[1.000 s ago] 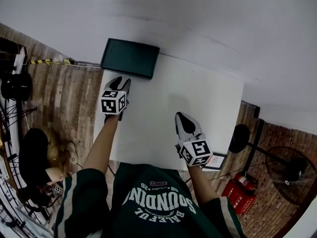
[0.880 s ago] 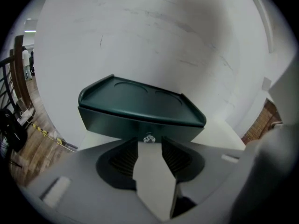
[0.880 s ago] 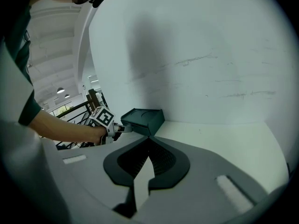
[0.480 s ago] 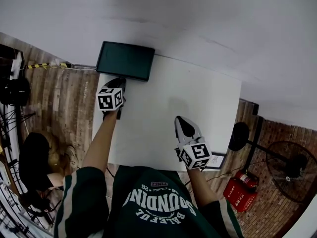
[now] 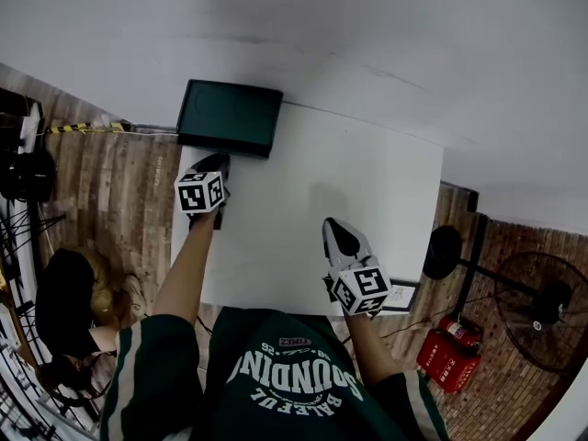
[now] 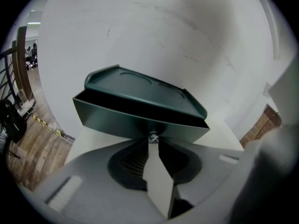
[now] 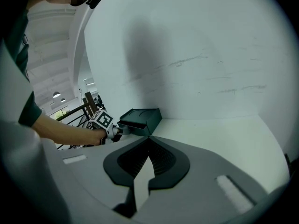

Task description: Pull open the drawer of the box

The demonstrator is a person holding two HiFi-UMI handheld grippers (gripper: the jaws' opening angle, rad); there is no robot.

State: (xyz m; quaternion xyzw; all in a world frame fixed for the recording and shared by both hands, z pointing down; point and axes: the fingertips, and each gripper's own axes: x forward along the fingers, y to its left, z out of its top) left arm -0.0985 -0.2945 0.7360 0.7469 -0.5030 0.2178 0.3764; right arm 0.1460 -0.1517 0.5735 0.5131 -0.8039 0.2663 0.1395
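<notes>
A dark green box (image 5: pixel 230 118) stands at the far left corner of the white table (image 5: pixel 367 182). In the left gripper view the box (image 6: pixel 140 97) fills the middle, with a dark slit between its lid and the drawer front (image 6: pixel 135 122). A small metal knob (image 6: pixel 152 136) sits on that front. My left gripper (image 6: pixel 152 143) has its tips on either side of the knob and its jaws are closing. From above, the left gripper (image 5: pixel 216 161) reaches the box's near side. My right gripper (image 5: pixel 333 221) rests shut and empty over the table's near part, with its tips (image 7: pixel 149 140) together.
The table backs onto a white wall. Wooden floor lies to the left, where a person (image 5: pixel 78 292) sits. A fan (image 5: pixel 542 315), a black stand (image 5: pixel 446 255) and a red case (image 5: pixel 446 361) are at the right.
My left gripper has moved forward up to the box's front. The right gripper has stayed where it was.
</notes>
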